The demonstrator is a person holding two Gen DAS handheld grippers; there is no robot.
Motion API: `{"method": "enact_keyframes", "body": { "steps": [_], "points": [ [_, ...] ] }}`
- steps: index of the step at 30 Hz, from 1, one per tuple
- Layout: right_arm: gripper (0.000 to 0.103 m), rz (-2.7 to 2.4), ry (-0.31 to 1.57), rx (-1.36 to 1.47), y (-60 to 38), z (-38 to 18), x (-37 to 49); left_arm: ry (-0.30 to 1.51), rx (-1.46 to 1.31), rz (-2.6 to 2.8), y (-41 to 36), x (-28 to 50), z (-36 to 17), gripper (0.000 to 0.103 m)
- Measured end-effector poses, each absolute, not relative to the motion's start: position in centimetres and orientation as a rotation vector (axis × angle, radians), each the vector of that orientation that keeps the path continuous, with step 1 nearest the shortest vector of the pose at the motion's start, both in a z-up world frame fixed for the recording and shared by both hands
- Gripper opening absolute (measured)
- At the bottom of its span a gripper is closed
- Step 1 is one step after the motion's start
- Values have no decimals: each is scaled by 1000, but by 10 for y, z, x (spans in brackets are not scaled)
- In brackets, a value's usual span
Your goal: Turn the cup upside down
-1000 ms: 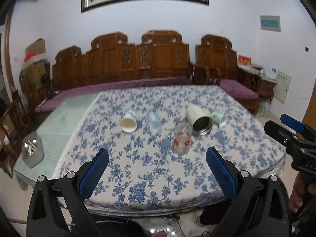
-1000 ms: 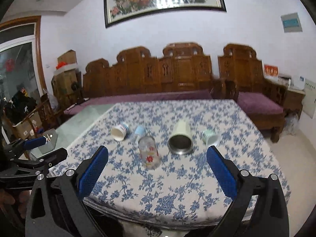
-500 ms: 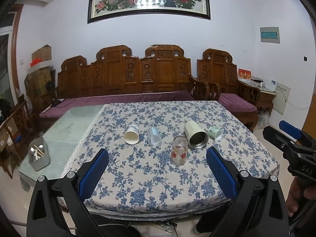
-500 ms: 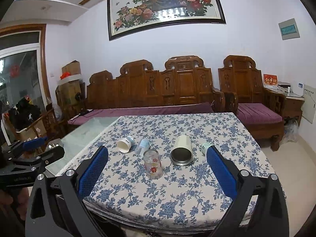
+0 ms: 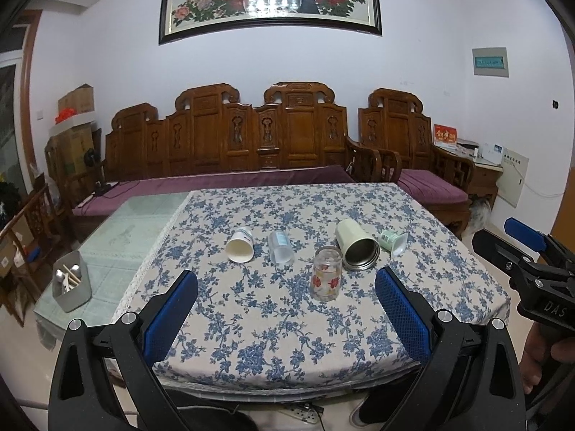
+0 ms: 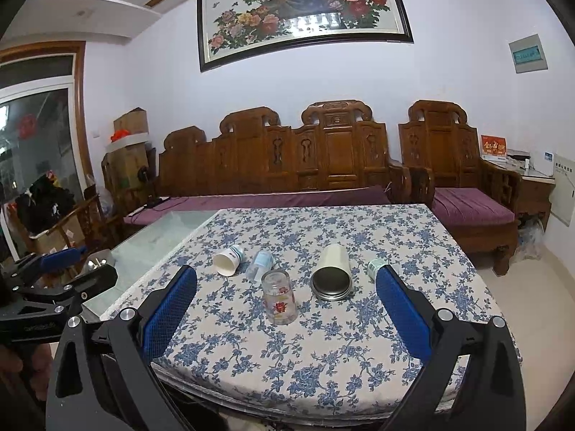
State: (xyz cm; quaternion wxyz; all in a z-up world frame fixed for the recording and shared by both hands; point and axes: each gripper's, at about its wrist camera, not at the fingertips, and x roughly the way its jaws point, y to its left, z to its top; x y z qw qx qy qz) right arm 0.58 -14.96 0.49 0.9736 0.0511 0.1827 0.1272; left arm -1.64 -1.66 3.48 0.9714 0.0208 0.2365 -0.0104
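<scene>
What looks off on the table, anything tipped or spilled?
Four of five cups lie on their sides on the blue floral tablecloth: white paper cup, clear plastic cup, cream steel-lined tumbler, small green-white cup. Only the red-flowered glass stands. No spill visible.

We read one marking: the white letters "DAS" on the black body of the right gripper [image 5: 532, 251], seen from the left wrist view. The red box [image 5: 445, 135] beside the armchair carries gold characters too small to read.
</scene>
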Motion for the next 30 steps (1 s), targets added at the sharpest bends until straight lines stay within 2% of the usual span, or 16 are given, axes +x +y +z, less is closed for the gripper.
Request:
{"method": "enact_keyframes", "body": {
  "steps": [30],
  "points": [
    [101, 265, 374, 97, -146, -2, 9, 472, 41, -17, -16, -17, 35, 95]
  ]
}}
